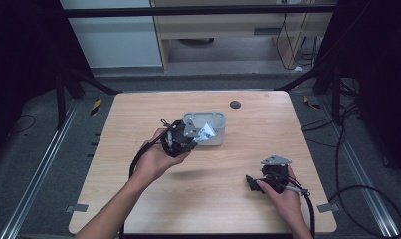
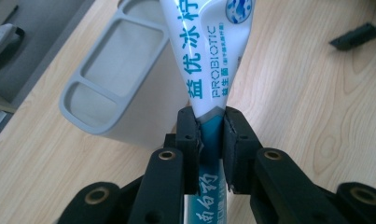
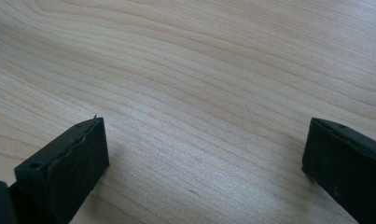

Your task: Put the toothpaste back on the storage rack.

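Now we carry the toothpaste tube [image 2: 209, 56] toward the grey holder [image 2: 112, 79]
Our left claw [image 2: 211, 128] is clamped on the tube's lower end, just beside the holder on the worktop [image 1: 228, 164]; next we must tip it over a compartment. Our right claw [image 3: 204, 154] rests apart, jaws wide and empty

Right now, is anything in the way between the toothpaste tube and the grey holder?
Nothing visible blocks it. The left tool grips the toothpaste tube right beside the grey holder, whose compartments look open and empty. The right tool rests far off on the table.
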`<state>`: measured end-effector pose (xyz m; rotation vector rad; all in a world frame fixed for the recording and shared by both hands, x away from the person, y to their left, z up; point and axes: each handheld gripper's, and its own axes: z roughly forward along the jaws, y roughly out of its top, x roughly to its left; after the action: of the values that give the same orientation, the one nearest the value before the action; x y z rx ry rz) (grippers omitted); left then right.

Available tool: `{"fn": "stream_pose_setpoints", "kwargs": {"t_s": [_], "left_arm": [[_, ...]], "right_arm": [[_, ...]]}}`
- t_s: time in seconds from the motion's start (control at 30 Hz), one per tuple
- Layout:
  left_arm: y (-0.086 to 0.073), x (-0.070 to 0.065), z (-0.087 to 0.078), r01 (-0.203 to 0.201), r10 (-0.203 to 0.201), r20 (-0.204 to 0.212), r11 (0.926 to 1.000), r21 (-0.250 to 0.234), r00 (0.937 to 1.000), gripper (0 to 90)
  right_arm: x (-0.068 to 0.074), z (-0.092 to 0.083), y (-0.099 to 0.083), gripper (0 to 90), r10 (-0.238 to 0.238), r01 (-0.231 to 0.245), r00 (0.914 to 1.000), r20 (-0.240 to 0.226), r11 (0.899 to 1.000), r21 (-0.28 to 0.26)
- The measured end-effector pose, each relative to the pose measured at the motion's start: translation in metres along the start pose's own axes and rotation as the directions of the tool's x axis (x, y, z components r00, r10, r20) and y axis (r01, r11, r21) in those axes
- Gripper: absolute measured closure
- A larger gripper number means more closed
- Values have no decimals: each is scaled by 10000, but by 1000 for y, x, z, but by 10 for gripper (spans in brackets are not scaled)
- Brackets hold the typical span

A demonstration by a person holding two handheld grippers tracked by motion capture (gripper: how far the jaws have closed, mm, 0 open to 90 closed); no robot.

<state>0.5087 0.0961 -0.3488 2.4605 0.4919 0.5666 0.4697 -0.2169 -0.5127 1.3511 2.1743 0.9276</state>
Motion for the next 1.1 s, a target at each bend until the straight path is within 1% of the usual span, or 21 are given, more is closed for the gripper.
{"fn": "stream_pose_setpoints", "kwargs": {"t_s": [0.03, 0.07, 0.13, 0.27, 0.37, 0.47, 0.7, 0.83, 0.93, 1.1], "left_arm": [[2, 0, -1, 20, -21, -41, 10000, -35, 10000, 780], [6, -1, -3, 127, -130, -134, 9997, -206, 9998, 779], [8, 0, -4, 167, -171, -139, 9995, -259, 9998, 779], [16, 0, -5, 323, -337, -258, 9980, -539, 9991, 779], [21, -1, -6, 440, -475, -386, 9952, -872, 9981, 779], [24, -1, -6, 455, -493, -401, 9947, -920, 9980, 779], [35, -3, -10, 521, -601, -573, 9900, -1308, 9966, 779], [40, -2, -11, 567, -654, -564, 9881, -1430, 9963, 779], [41, 0, -10, 585, -686, -651, 9875, -1462, 9955, 780], [43, 4, -10, 808, -932, -698, 9832, -1636, 9932, 780]], "right_arm": [[0, 0, 0, 6, 4, -4, 10000, 0, 10000, 0], [0, 0, 0, 6, 3, -3, 10000, 1, 10000, -1], [0, 0, 0, 6, 2, -2, 10000, 0, 10000, -1], [0, 0, 0, 6, -1, 1, 10000, 1, 10000, -2], [0, 0, 0, 6, 1, -1, 10000, 3, 10000, -2], [0, 0, 0, 6, 3, -3, 10000, 0, 10000, -1], [0, 0, 0, 6, 3, -3, 10000, 2, 10000, 0], [0, 0, 0, 6, 2, -2, 10000, 1, 10000, 0], [0, 0, 0, 6, 3, -3, 10000, 0, 10000, -2], [0, 0, 0, 6, 4, -4, 10000, 2, 10000, -2]]}}
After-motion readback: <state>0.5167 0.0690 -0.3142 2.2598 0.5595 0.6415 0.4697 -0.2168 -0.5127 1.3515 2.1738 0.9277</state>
